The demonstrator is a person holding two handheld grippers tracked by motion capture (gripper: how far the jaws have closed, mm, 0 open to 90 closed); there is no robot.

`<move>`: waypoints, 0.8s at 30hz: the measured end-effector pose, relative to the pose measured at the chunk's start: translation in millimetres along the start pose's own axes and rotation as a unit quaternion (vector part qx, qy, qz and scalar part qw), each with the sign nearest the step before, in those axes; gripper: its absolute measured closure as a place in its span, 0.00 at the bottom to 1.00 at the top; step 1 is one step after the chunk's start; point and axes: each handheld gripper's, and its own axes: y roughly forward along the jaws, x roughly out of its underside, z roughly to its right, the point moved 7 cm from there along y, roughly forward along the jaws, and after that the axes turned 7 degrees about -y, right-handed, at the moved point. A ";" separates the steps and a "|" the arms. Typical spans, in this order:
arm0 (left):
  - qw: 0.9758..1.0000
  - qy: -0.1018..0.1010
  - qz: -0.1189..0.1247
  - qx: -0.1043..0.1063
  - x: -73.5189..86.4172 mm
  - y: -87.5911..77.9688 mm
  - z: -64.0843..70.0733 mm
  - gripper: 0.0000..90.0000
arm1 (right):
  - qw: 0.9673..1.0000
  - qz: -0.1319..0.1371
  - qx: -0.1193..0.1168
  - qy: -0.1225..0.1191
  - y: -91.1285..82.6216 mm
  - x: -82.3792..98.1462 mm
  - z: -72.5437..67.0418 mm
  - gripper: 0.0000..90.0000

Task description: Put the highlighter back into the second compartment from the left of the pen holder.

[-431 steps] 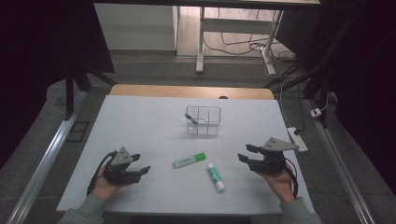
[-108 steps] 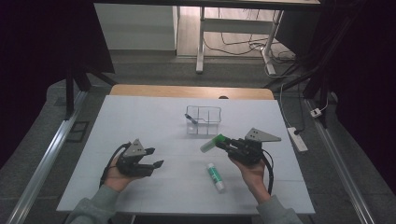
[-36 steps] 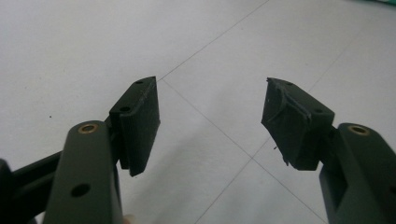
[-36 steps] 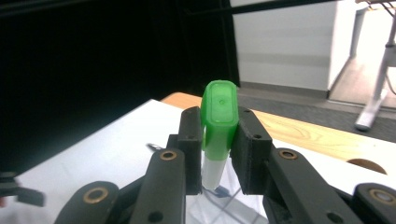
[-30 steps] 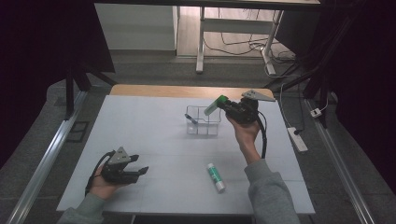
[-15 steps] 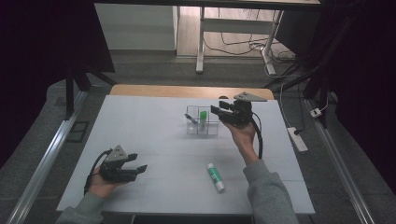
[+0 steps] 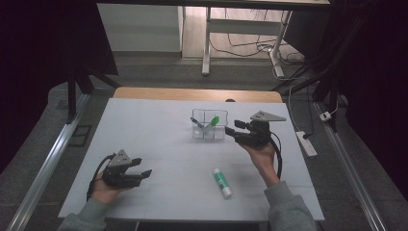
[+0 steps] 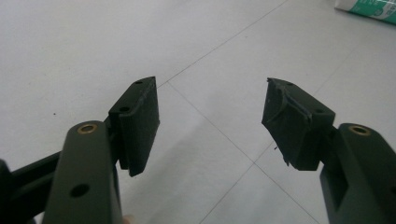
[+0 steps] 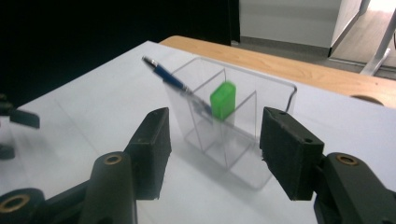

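The right gripper [image 7: 232, 131] is held just to the right of the clear organizer [image 7: 209, 131], its jaws pointing left toward it across the table. The right hand [image 7: 260, 153] grips it from below, with the forearm and grey sleeve [image 7: 284, 209] rising from the table's near edge. Its jaws have just been opening and now stand apart with nothing between them; in the right gripper view the organizer [image 9: 233, 126] sits beyond the pads, not touched.

The green marker [image 7: 214, 120] stands tilted inside the organizer, its cap up; in the right gripper view it [image 9: 222, 100] is blurred, so which compartment it occupies is hard to say, though it looks like a rear one. A blue pen [image 7: 198, 123] leans in the organizer too, its tip poking out over the left wall.

The left gripper [image 7: 140, 173] rests low near the table's front left, well apart from everything, jaws spread and empty and aimed right. The left hand [image 7: 107, 188] cradles it from underneath. A white and green tube [image 7: 222, 176] lies flat on the table between the two hands, nearer the right forearm; its corner [image 8: 369, 10] shows in the left gripper view.

The white table [image 7: 159, 120] carries faint grid lines and a wooden strip [image 7: 192, 94] along its far edge. Beyond it are a grey floor, metal desk legs [image 7: 207, 43] and loose cables [image 7: 235, 48]; a power strip [image 7: 307, 143] lies on the floor to the right.
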 end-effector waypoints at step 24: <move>1.000 0.007 0.003 -0.005 -3.1 -0.5 0.6 0.39 | 0.999 -0.029 0.017 -0.016 -74.4 55.8 -6.5 0.48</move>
